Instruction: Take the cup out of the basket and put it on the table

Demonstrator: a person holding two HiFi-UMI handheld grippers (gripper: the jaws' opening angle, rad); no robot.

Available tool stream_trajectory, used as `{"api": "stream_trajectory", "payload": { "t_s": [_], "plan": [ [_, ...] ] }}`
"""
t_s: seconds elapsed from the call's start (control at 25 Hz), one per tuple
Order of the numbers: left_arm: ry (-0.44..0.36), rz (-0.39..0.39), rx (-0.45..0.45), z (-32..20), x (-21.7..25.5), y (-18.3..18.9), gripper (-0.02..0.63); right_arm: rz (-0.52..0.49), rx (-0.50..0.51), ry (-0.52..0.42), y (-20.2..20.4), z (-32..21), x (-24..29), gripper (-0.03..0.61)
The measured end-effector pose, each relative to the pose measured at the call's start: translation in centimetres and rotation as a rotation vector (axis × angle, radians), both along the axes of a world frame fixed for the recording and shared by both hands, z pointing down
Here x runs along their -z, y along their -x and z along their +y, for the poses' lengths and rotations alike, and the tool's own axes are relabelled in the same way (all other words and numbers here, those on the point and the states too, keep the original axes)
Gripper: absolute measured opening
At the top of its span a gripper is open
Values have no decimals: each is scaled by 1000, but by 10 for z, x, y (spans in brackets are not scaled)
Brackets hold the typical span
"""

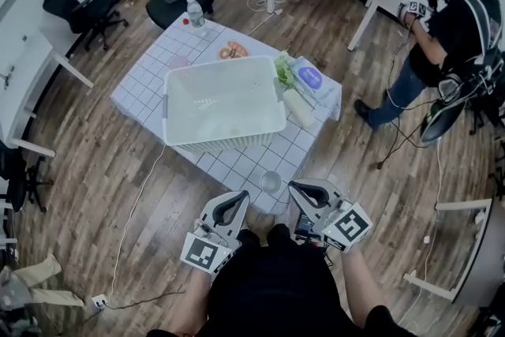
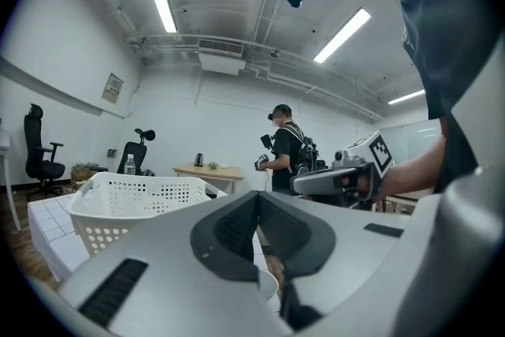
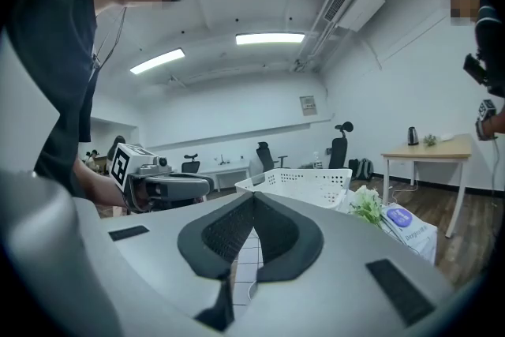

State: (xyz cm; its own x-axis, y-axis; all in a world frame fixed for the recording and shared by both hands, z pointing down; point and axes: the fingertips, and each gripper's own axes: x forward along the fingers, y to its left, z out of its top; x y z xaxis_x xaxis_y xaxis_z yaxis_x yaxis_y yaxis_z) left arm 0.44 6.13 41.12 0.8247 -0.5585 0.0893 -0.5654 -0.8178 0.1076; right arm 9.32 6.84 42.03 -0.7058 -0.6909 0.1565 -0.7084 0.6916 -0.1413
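Both grippers hang closest to me at the near edge of the table (image 1: 140,95). The left gripper (image 1: 236,199) has its jaws pressed together on nothing, and the right gripper (image 1: 300,189) is likewise closed and empty. Between their tips I see the cup (image 1: 271,182) standing on the table, near the white basket (image 1: 225,141) but outside it. In the left gripper view, a pale rim below the jaws is probably that cup.

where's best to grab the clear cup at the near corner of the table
Probably across its side wall, coming in level from the near side. The cup looks upright with its mouth up, and the white basket stands behind it, so the near side is the freest.
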Motion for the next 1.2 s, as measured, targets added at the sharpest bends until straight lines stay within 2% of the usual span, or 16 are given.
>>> {"api": "stream_trajectory", "payload": {
  "t_s": [0.48,0.88,1.04,1.2],
  "plan": [
    [-12,-5,-3,-2,1,-2,8,3,-17,7,-12,-1,0,23],
    [19,6,7,0,-2,2,8,85,6,18,-5,-21,-2,23],
    [18,-20,17,-4,-10,8,8,103,31,17,5,-33,1,23],
    [38,19,19,-4,-8,9,8,122,37,34,12,-48,2,25]
  ]
}}
